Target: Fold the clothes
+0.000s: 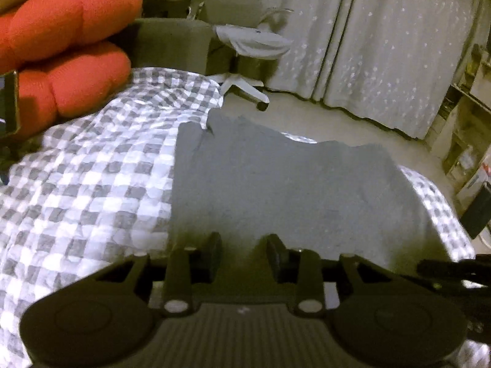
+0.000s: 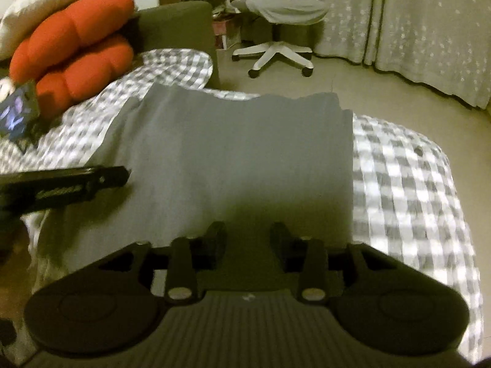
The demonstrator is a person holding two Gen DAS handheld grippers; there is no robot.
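Note:
A grey garment [image 1: 291,184] [image 2: 230,159] lies spread flat on a bed with a grey-and-white checked cover [image 1: 92,184] [image 2: 399,184]. Its far edge is wavy and reaches the bed's far side. My left gripper [image 1: 245,245] hovers over the garment's near edge, jaws apart, with only dark shadowed cloth showing in the gap. My right gripper [image 2: 248,233] stands the same way over the near edge further right, jaws apart and pressing on nothing. In the right wrist view the left gripper's black body [image 2: 61,184] pokes in from the left, low over the cloth.
Red cushions [image 1: 67,30] [image 2: 76,46] and a white pillow are piled at the bed's far left, with a small lit screen [image 2: 18,113] beside them. A white office chair [image 2: 276,52] stands on the floor beyond, then starred curtains [image 1: 383,46]. Shelves [image 1: 466,122] are at right.

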